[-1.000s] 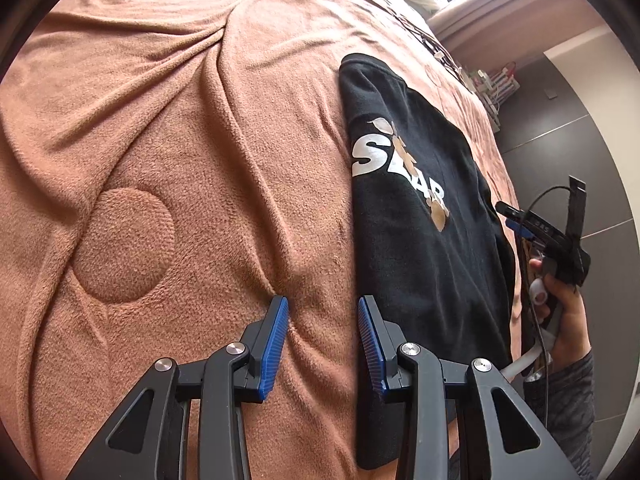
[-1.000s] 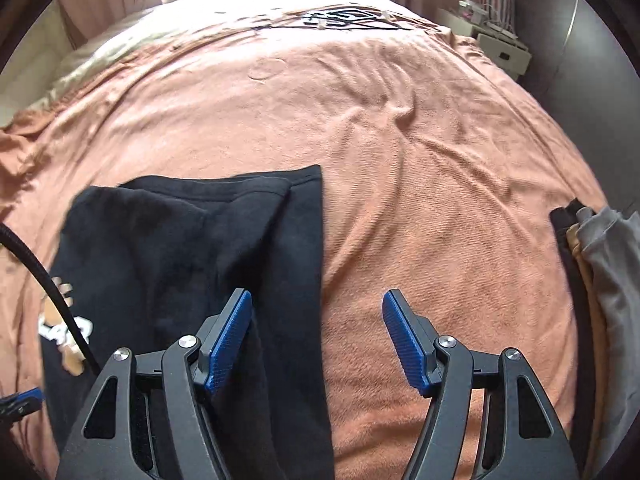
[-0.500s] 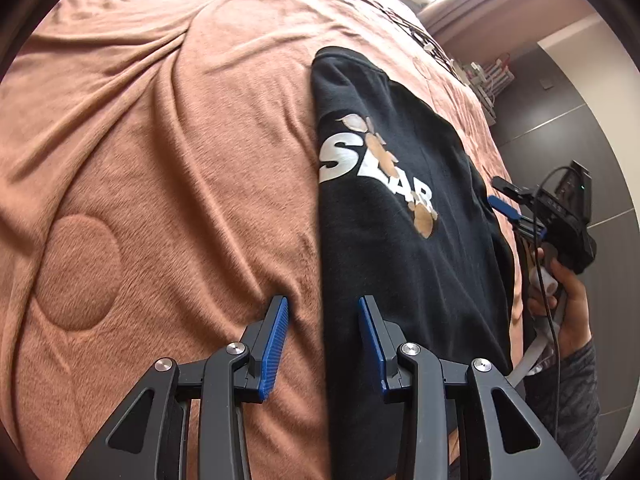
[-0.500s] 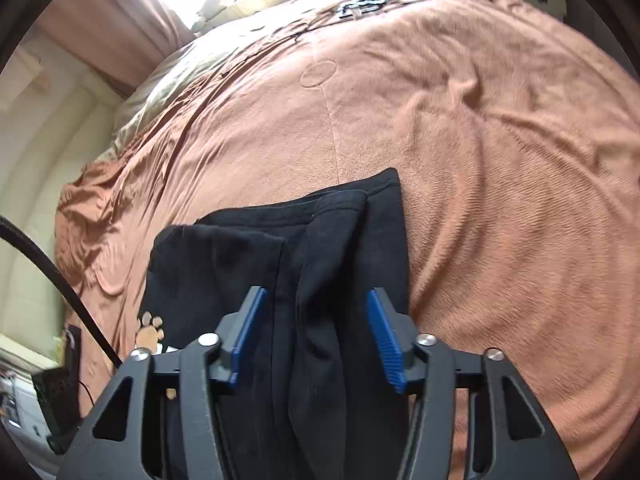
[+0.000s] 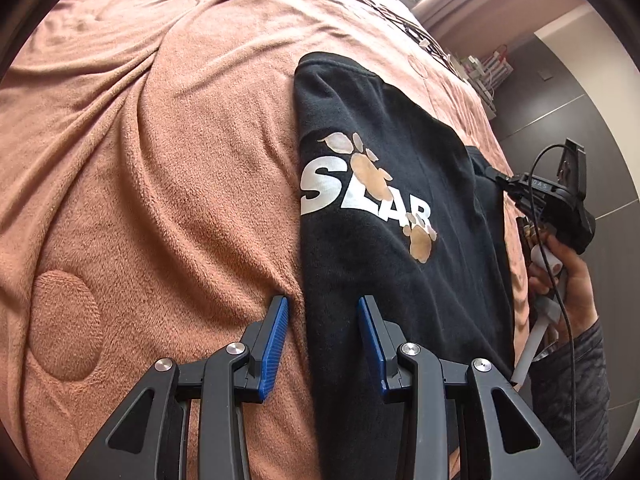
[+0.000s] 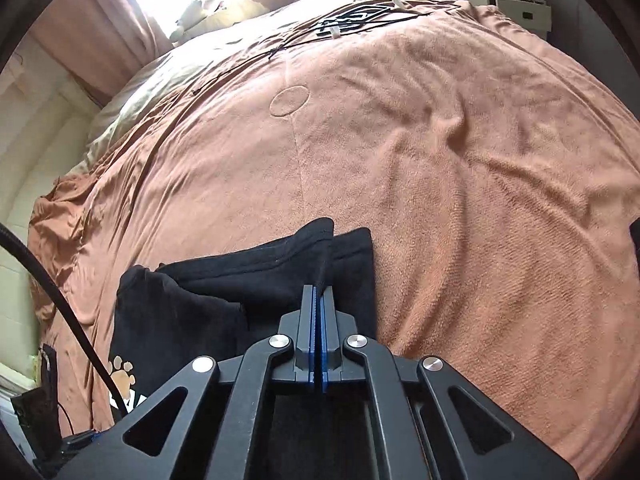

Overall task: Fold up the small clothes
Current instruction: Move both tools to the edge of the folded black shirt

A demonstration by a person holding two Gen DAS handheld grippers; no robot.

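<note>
Pinching one black shirt (image 6: 256,280), the right hand-held gripper (image 6: 319,300) is clenched; the left hand-held gripper (image 5: 322,320) hangs released.

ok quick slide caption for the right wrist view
Right gripper shut on a fold of the black shirt lying on the brown blanket.

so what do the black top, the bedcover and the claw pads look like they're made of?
Black top: soft matte knit, probably fleece or sweatshirt cotton; faint nap, flat white and tan print.
Bedcover: brown plush fleece or microfibre by the look; fuzzy pile, soft creases, embossed circles.
Claw pads: blue, finely ribbed, likely rubber or moulded plastic, set on smooth black plastic-looking fingers with metal pins. The right claw pinches a fold of the top.
</note>
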